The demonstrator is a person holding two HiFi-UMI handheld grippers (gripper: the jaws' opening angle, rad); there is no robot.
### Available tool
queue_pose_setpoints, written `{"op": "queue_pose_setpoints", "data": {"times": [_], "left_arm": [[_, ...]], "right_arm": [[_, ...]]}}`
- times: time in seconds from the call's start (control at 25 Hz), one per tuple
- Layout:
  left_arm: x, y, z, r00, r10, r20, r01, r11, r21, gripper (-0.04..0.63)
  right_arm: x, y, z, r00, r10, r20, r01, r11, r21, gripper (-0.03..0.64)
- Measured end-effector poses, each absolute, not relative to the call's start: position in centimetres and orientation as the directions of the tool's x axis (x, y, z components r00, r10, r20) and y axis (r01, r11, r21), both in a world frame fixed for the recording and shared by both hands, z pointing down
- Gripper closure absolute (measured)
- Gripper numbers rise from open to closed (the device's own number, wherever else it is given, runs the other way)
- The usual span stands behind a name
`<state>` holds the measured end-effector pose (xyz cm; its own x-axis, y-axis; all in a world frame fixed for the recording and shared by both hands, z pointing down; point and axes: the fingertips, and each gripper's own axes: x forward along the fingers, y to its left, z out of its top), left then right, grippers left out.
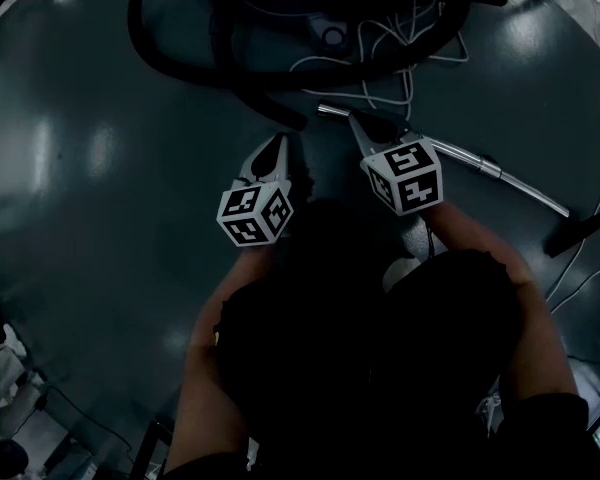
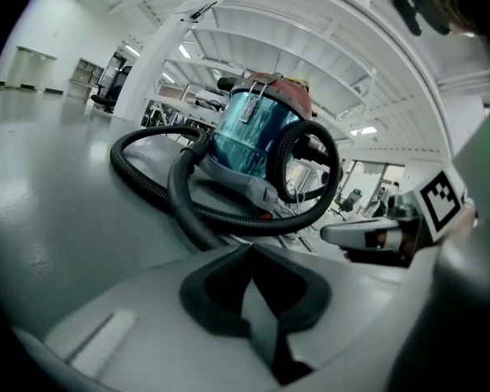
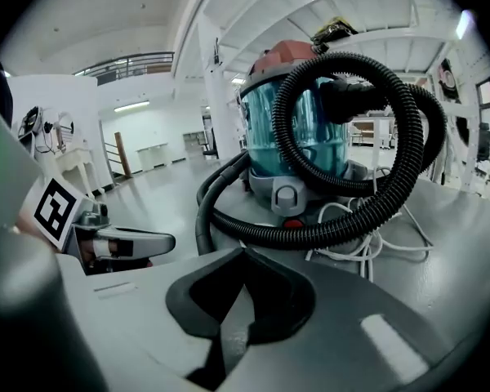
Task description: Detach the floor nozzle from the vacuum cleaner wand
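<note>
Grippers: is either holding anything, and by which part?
Nothing is held. The left gripper and right gripper are both shut and empty; the chrome metal vacuum wand lies ungripped.

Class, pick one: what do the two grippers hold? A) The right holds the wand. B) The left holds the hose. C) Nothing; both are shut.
C: the left gripper and right gripper each show fingers meeting with nothing between, and the wand lies loose.
</note>
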<state>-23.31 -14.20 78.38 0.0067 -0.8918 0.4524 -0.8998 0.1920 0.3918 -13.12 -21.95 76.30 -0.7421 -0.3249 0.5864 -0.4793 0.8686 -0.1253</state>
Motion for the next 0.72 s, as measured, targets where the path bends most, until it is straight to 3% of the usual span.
{"op": "queue_pose_setpoints", "data": {"times": [0.28,0.72], "left_arm": [[-22.6,-14.1,78.8,0.040,-0.880,0.473,-0.903,0.171,0.394,0.584],[-21.8,-14.5,78.8,0.072,-0.876,0.477,-0.906,0.142,0.399,0.584]], "right_arm": [[-13.2,-21.0,75.9,-0.786,-0.344,0.514,-0.490,0.853,-0.178,0.620],[-12.9,-20.5,76.4,-0.774,-0.358,0.522,-0.505,0.846,-0.168,0.621]]}}
